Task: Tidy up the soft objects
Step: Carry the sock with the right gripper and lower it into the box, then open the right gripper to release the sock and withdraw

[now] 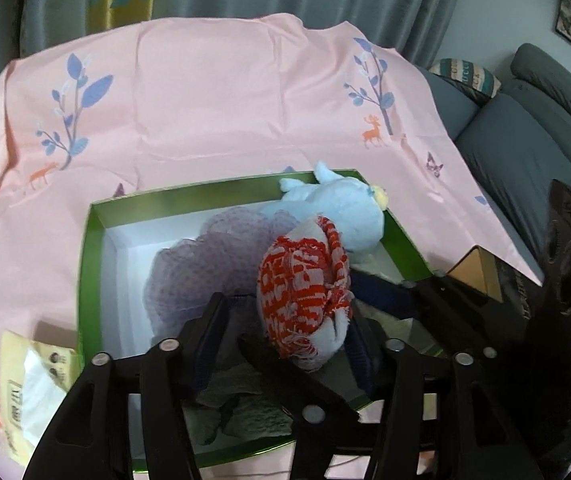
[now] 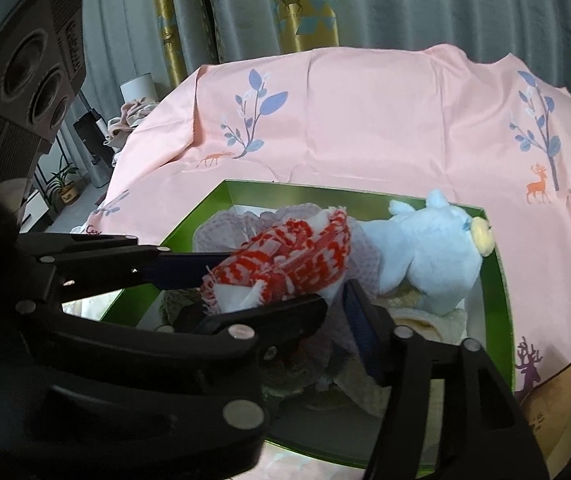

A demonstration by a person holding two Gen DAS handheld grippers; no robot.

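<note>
A green box point(image 1: 93, 236) with a white inside sits on a pink cloth. In it lie a lilac knit cloth point(image 1: 205, 264), a light blue plush animal point(image 1: 337, 216), grey and dark blue cloths. A red-and-white knit cloth point(image 1: 305, 292) hangs between the fingers of my left gripper point(image 1: 289, 320), above the box. In the right wrist view the same red-and-white cloth point(image 2: 289, 260) sits between the left gripper's fingers, over the box point(image 2: 189, 232), beside the plush point(image 2: 433, 248). My right gripper point(image 2: 289, 288) is open just below the cloth; its left finger is hidden behind the left gripper.
A pink tablecloth point(image 1: 213, 104) with leaf and deer prints covers the table. A pale yellow tissue pack point(image 1: 25, 384) lies left of the box. A brown cardboard box point(image 2: 565, 392) stands at the right. A grey sofa point(image 1: 525, 128) is at the right, curtains behind.
</note>
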